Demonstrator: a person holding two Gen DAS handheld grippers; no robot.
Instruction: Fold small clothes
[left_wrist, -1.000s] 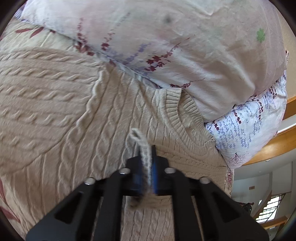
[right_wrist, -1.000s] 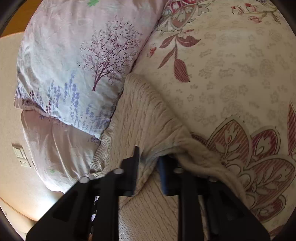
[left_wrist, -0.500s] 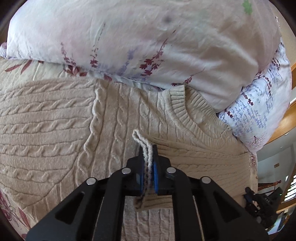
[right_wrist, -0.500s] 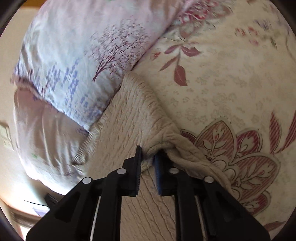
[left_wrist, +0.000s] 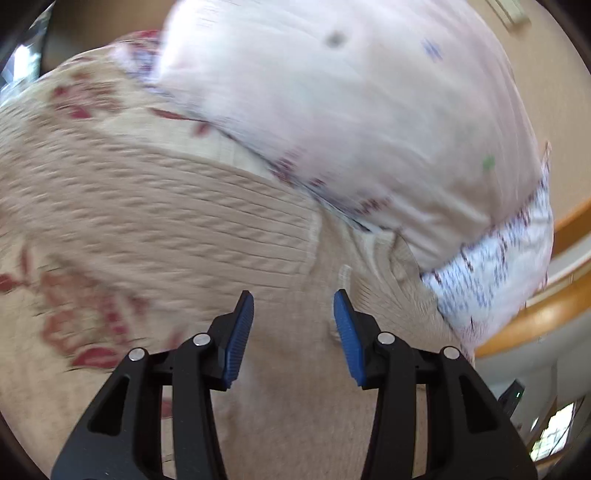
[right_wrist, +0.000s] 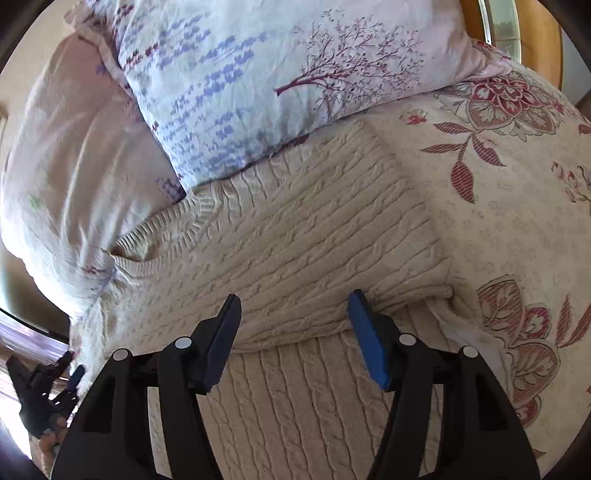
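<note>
- Now my left gripper (left_wrist: 293, 314) has its jaws spread, having just been opening; nothing sits between the blue pads (left_wrist: 238, 339), only sweater below them.
- My right gripper (right_wrist: 294, 319) is spread too, its jaws also just opened, and no knit is caught between them.
- Just past my right fingers lies the sweater (right_wrist: 303, 236), cream cable knit, with one side folded across the body so the cables run crosswise over the lower layer.
- The folded edge lies just ahead of my right pads, and its corner bunches up beside the right one.
- The ribbed collar (right_wrist: 166, 229) sits at the left in the right view, touching the pillows.
- In the left view the sweater (left_wrist: 184, 221) is blurred, but a crosswise flap shows on the left.
- The sweater lies on a flowered bedspread (right_wrist: 498, 206).
- Two pillows rest against its top edge: a tree-print pillow (right_wrist: 295, 74) over a pale pink pillow (right_wrist: 74, 166).
- Beyond them, a wooden rail (left_wrist: 535, 314) shows at the left view's right edge.
</note>
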